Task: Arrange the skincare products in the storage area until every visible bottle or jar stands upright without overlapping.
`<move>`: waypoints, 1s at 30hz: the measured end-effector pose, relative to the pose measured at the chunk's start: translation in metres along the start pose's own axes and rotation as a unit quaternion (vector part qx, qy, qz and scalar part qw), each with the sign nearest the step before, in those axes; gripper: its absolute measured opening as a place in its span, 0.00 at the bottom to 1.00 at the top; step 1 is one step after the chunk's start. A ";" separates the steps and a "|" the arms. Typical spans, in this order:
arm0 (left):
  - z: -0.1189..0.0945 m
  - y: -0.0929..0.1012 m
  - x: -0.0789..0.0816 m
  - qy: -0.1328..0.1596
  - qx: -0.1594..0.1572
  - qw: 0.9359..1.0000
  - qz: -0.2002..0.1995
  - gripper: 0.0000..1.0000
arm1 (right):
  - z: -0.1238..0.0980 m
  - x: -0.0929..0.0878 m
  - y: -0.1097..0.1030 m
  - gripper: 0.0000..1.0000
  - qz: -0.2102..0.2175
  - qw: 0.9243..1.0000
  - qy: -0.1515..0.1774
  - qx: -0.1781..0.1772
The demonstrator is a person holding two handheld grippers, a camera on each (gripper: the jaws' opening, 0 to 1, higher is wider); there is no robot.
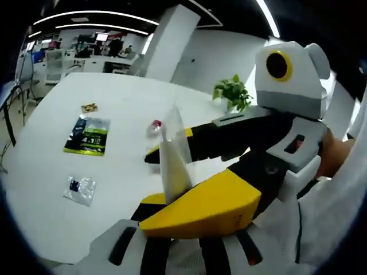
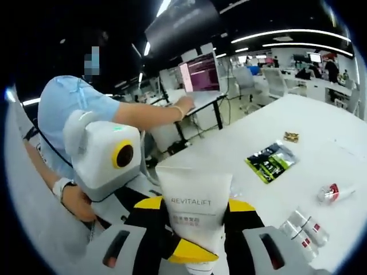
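Observation:
A white tube marked REVITALIFT (image 2: 194, 206) stands upright with its crimped end up and its cap low. My right gripper (image 2: 195, 207) has its yellow-padded jaws against the tube's two side edges. In the left gripper view the same tube (image 1: 172, 152) shows edge-on. There my right gripper (image 1: 166, 143) reaches in from the right and clasps it at mid height. My left gripper (image 1: 174, 200) is closed on the tube's lower part, and one of its yellow fingertips (image 2: 189, 252) lies across the tube near the cap.
On the white table (image 1: 126, 97) lie a green and black sachet (image 1: 87, 136), a clear packet (image 1: 80, 189), a small red and white tube (image 1: 153, 127) and a brown item (image 1: 89, 107). A potted plant (image 1: 234, 94) stands at the far edge. A person works at a laptop (image 2: 199, 73).

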State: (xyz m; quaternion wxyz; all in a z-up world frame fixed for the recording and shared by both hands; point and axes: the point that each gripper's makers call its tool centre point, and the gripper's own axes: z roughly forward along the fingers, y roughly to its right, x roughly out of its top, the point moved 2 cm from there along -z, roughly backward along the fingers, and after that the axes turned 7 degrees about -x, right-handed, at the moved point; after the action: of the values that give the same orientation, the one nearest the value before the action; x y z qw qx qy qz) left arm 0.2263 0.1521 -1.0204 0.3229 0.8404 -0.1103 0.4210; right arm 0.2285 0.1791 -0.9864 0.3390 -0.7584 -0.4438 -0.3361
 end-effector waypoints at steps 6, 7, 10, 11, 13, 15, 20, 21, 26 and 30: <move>0.000 0.002 0.001 0.003 -0.002 1.000 0.005 0.11 | -0.003 0.001 0.004 0.34 -0.006 1.000 0.005 -0.009; 0.000 0.003 0.002 0.004 -0.003 1.000 0.006 0.11 | -0.004 0.002 0.004 0.33 -0.005 1.000 0.008 -0.010; 0.001 0.004 0.003 0.011 -0.004 1.000 0.022 0.12 | -0.006 0.003 0.005 0.33 -0.010 1.000 0.016 -0.016; 0.001 0.004 0.004 0.013 -0.002 0.999 0.030 0.12 | -0.006 0.003 0.005 0.32 -0.012 1.000 0.018 -0.018; 0.001 0.004 0.005 0.015 0.000 0.999 0.039 0.13 | -0.007 0.004 0.006 0.32 -0.017 0.999 0.019 -0.021; 0.001 0.003 0.006 0.020 0.004 0.999 0.047 0.13 | -0.007 0.005 0.007 0.32 -0.020 0.999 0.021 -0.023; -0.001 0.002 0.006 0.017 0.011 0.999 0.033 0.12 | -0.006 0.006 0.004 0.33 -0.025 0.999 0.016 -0.021; -0.002 0.002 0.007 0.020 0.012 0.999 0.033 0.12 | -0.006 0.007 0.003 0.33 -0.026 0.999 0.019 -0.021; -0.003 -0.003 0.006 0.020 0.023 0.999 0.023 0.11 | -0.004 0.008 0.003 0.35 -0.035 0.999 0.020 -0.028; -0.002 -0.004 0.004 0.012 0.028 0.999 0.021 0.11 | -0.003 0.005 0.004 0.35 -0.031 0.999 0.016 -0.031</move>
State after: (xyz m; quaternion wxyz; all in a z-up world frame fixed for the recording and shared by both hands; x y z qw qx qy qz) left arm 0.2292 0.1569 -1.0185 0.2915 0.8416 -0.1121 0.4407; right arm 0.2336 0.1778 -0.9814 0.3117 -0.7491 -0.4511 -0.3718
